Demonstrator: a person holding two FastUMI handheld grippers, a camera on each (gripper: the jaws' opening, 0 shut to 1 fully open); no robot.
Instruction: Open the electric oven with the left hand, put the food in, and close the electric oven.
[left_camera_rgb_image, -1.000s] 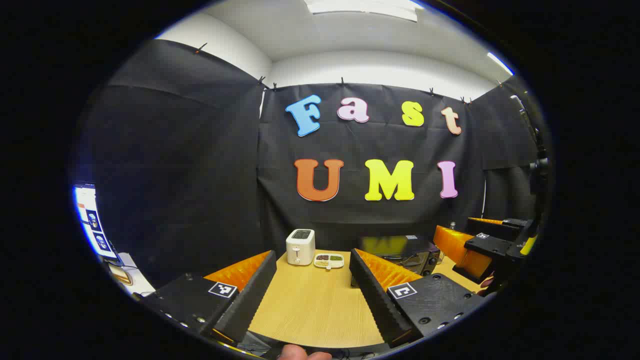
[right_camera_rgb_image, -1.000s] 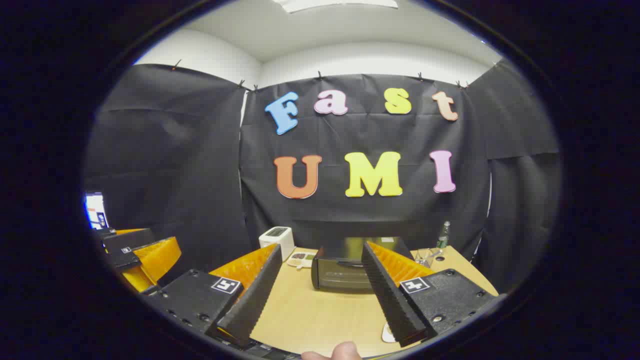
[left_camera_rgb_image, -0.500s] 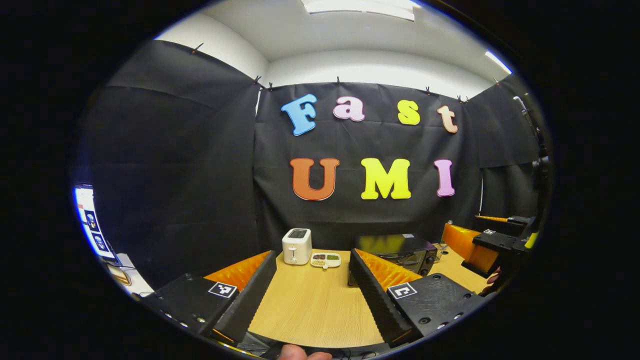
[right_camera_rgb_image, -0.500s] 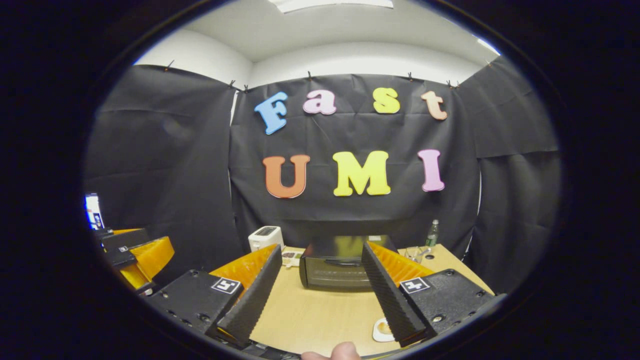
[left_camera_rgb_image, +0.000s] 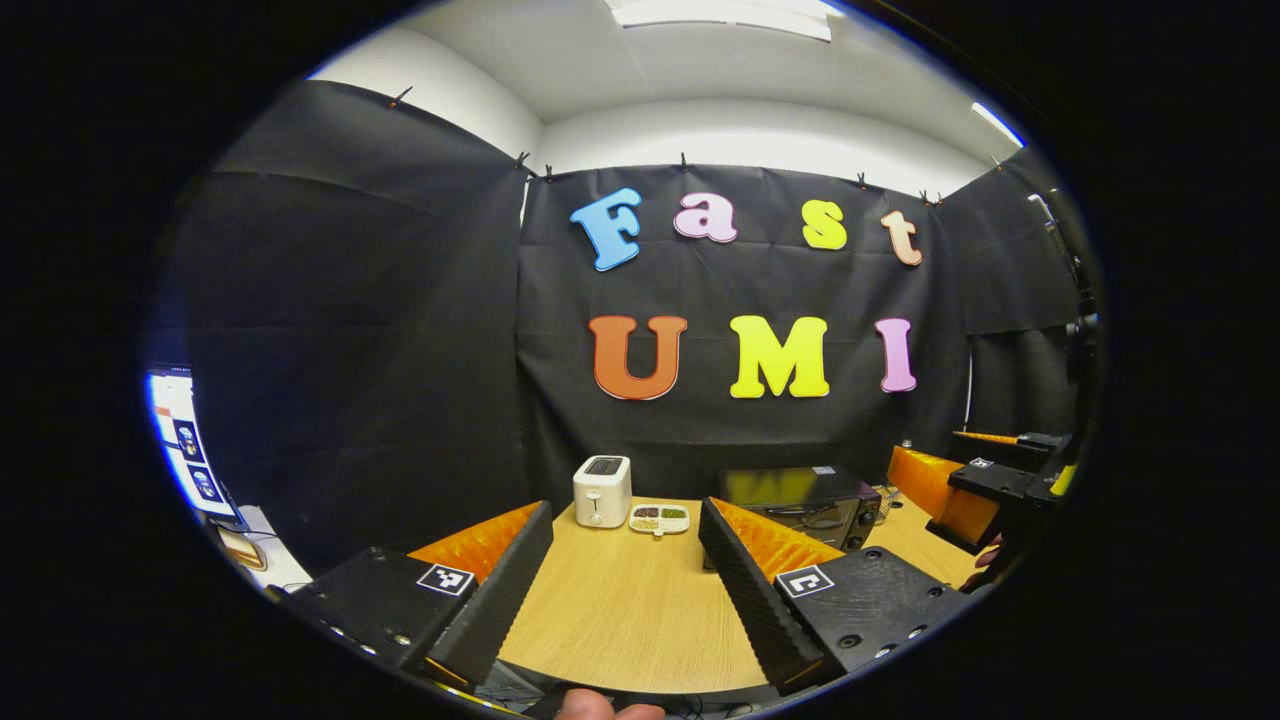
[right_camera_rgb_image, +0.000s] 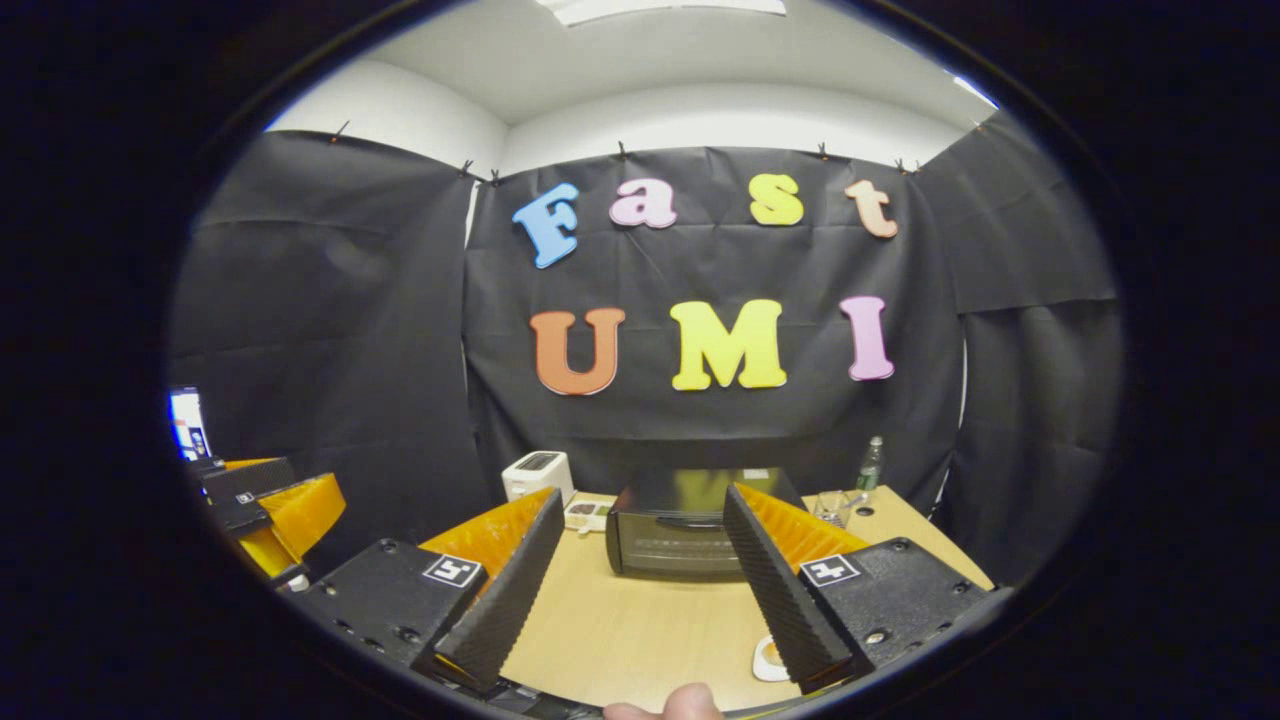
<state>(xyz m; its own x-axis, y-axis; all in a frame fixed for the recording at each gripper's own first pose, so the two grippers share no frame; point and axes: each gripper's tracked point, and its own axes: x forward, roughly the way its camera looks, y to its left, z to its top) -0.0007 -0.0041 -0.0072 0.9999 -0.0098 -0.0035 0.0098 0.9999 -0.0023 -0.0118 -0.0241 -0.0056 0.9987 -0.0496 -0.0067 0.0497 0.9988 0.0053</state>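
Wooden table (left_camera_rgb_image: 620, 610) ahead, closed electric oven (right_camera_rgb_image: 670, 525) at its far edge.
Left gripper (left_camera_rgb_image: 625, 590) and right gripper (right_camera_rgb_image: 640, 590) hover above it, both spread wide, holding nothing.

Both views look forward from just above the near edge of the light wooden table (left_camera_rgb_image: 620, 610). Both see the shiny black electric oven (right_camera_rgb_image: 680, 525) far beyond their wide-apart jaws.

Electric oven (right_camera_rgb_image: 678, 526): black, box-shaped, door closed, upright at far centre of the table (right_camera_rgb_image: 640, 620), lower centre of the right gripper view. Food (right_camera_rgb_image: 768, 657): small white dish, bottom edge, near table front, well apart from oven.
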